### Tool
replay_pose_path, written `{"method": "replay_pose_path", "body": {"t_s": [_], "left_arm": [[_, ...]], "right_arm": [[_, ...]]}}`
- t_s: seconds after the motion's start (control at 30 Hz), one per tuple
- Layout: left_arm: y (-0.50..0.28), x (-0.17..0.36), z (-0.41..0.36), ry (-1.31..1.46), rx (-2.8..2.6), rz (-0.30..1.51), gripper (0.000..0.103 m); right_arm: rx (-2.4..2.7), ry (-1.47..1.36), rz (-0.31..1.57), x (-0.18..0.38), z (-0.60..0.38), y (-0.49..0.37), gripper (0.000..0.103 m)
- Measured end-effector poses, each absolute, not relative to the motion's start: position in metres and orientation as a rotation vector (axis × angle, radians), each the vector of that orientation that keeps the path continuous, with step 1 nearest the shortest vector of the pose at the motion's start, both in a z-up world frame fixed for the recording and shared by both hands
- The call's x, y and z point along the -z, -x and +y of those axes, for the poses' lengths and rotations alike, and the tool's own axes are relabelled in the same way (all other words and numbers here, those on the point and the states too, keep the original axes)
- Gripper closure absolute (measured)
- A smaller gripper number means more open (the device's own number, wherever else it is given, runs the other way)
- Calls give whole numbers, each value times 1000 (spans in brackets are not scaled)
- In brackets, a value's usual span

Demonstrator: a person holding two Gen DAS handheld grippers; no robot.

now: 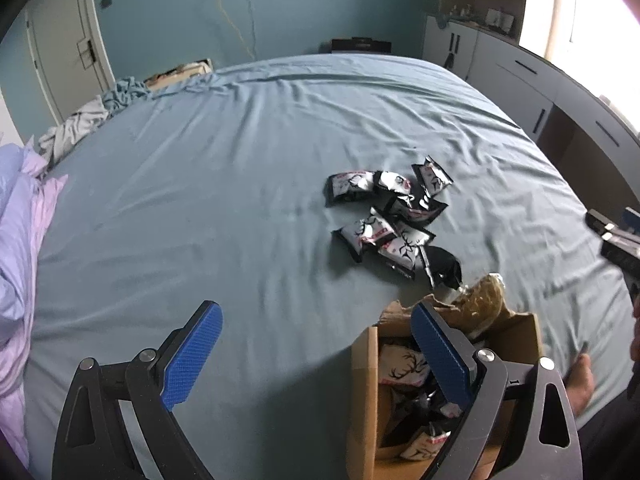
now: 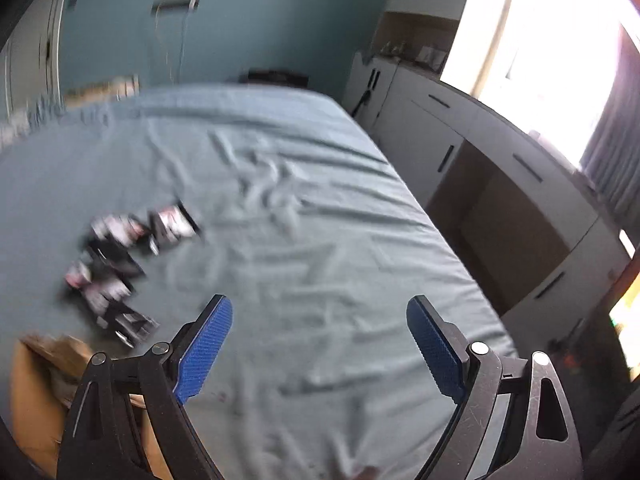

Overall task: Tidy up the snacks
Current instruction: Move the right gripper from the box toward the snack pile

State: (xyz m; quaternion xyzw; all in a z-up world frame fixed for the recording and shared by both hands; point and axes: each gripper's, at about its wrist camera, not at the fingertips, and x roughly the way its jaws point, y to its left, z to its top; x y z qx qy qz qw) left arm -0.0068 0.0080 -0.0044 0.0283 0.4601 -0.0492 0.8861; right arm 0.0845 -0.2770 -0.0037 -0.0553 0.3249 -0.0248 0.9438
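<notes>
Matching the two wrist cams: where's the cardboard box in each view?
Left wrist: cardboard box at bottom right, open, snack packets inside, partly behind the left tool's right finger.
Right wrist: cardboard box at bottom left corner, blurred, partly behind the right tool's left finger.
Shared landmark: pile of black-and-white snack packets on the blue bedsheet, just beyond the box.

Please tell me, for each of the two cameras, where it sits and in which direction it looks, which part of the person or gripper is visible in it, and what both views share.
Left wrist: on the left gripper, looking down across the bed at loose snack packets and the cardboard box; open jaws, right gripper at the right edge.
Right wrist: on the right gripper, aimed across the bed toward the cabinets and window; open empty jaws, blurred.
Shared: bed, packets, box, cabinets.
</notes>
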Motion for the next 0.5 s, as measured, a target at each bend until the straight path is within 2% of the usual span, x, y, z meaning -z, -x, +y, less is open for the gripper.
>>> {"method": "replay_pose_path", "body": {"t_s": [0.23,0.4,0.5], "left_arm": [[8,-2,-1,-135,17,865,6],[7,-3,-9,-194,15,839,6],[4,-1,-15,-213,33,841,6]], "right_arm": [[29,37,724,-2,-269,-88,14],[2,-123,993,32,-285,-108,14],[-52,-184,1080,42,-283,-117,14]]}}
